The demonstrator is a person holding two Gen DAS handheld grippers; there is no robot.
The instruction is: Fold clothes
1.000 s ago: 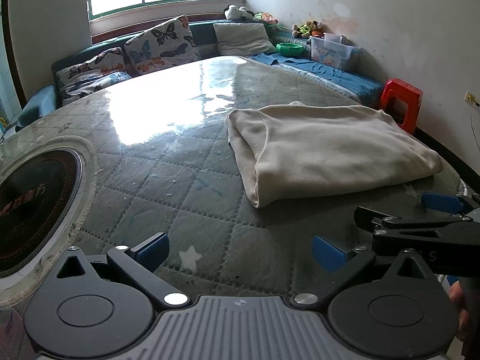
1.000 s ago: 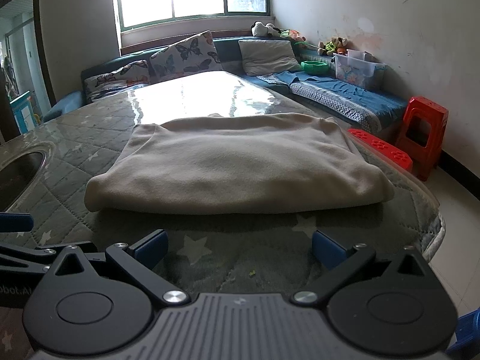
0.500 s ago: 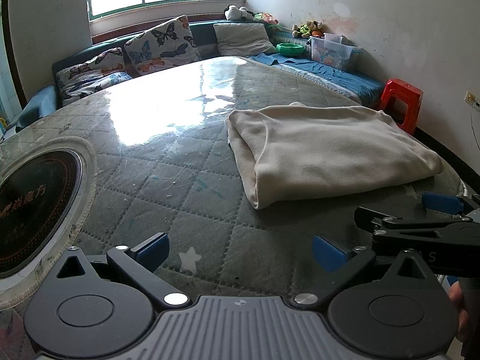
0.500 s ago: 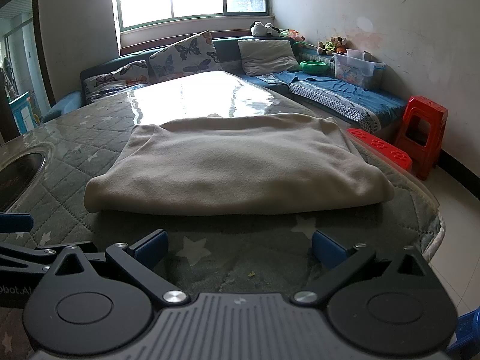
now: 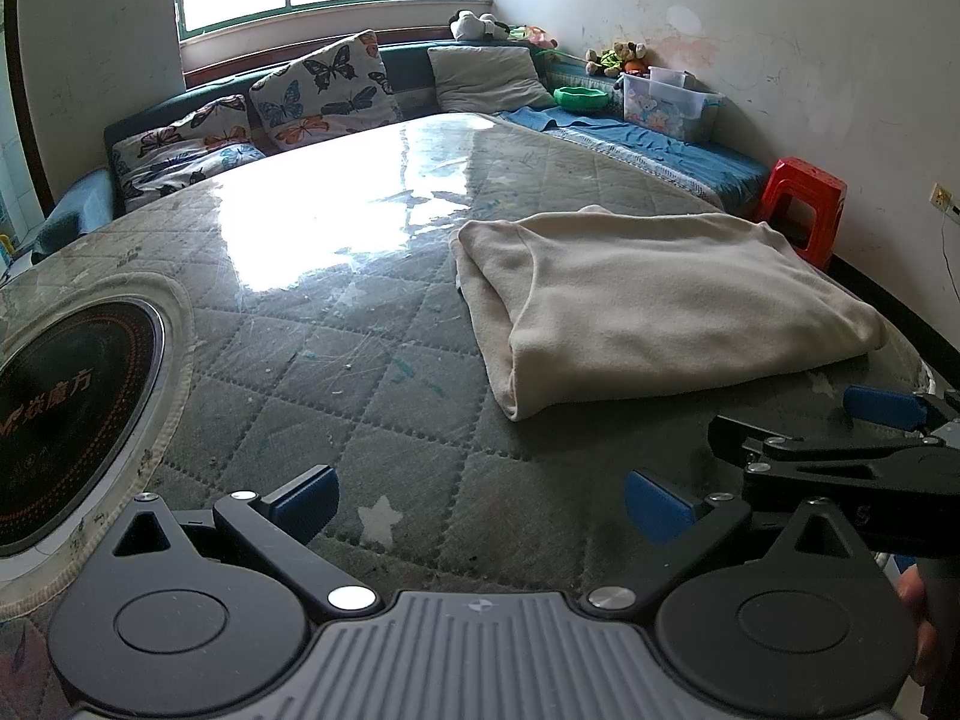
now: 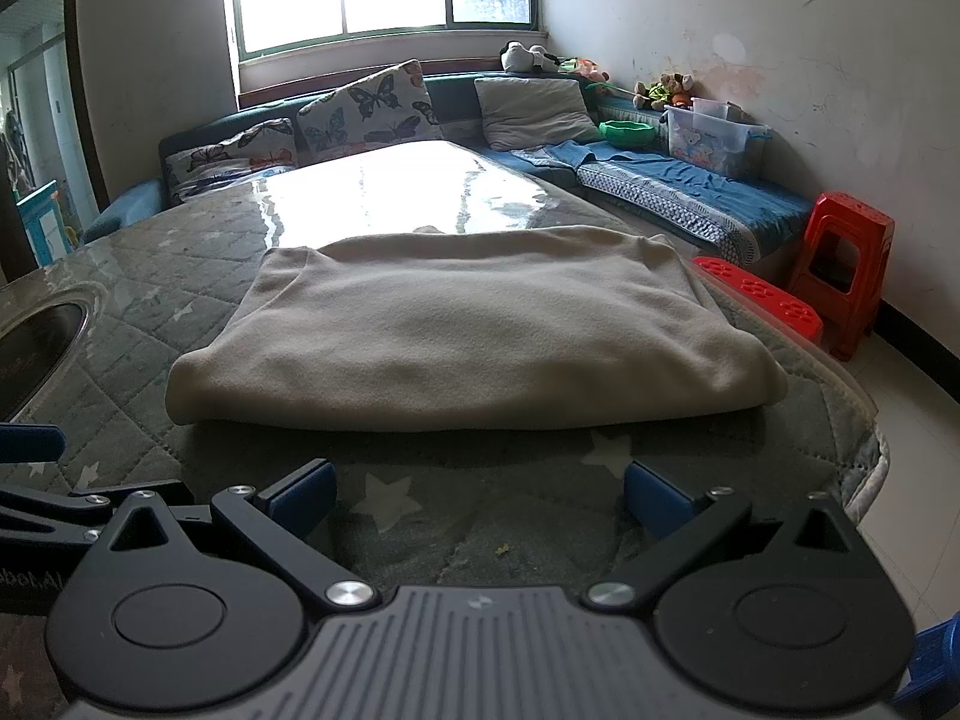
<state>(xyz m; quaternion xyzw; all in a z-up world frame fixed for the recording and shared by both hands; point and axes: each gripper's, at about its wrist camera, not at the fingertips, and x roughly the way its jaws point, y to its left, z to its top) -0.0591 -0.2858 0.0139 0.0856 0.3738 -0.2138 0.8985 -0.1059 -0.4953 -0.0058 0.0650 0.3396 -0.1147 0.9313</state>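
Nothing has shifted much since the earlier frames: both grippers hover in nearly the same spots, and the beige garment (image 6: pixel 474 324) lies as it did. It rests folded into a thick rectangle on the quilted, star-printed counter (image 5: pixel 360 372), which is covered by a glossy clear sheet, toward the counter's right edge and well apart from the round induction hob (image 5: pixel 66 420) set into the surface on the left.

The left gripper (image 5: pixel 480 504) hangs low over bare counter, short of the garment's near-left corner, its blue-padded fingers (image 5: pixel 306 495) spread wide with nothing between them. The right gripper (image 6: pixel 480 495) faces the garment's long rounded fold head-on, fingers (image 6: pixel 654 501) likewise wide and empty. In the left view the right gripper also shows side-on at the right edge.

The fabric looks like soft fleece or knit: light, limp and fairly grippy, so it should drape rather than hold shape when lifted, and the stacked layers may slide apart if only the top one is pinched. The smooth cover beneath could let the whole bundle skid if pushed. Judging by the tidy rectangle, the folding seems well along; if another fold is intended, the sensible holds would be the two near corners of the rounded edge, pinching through all layers together, one gripper at each, and lifting evenly so the bundle does not open.
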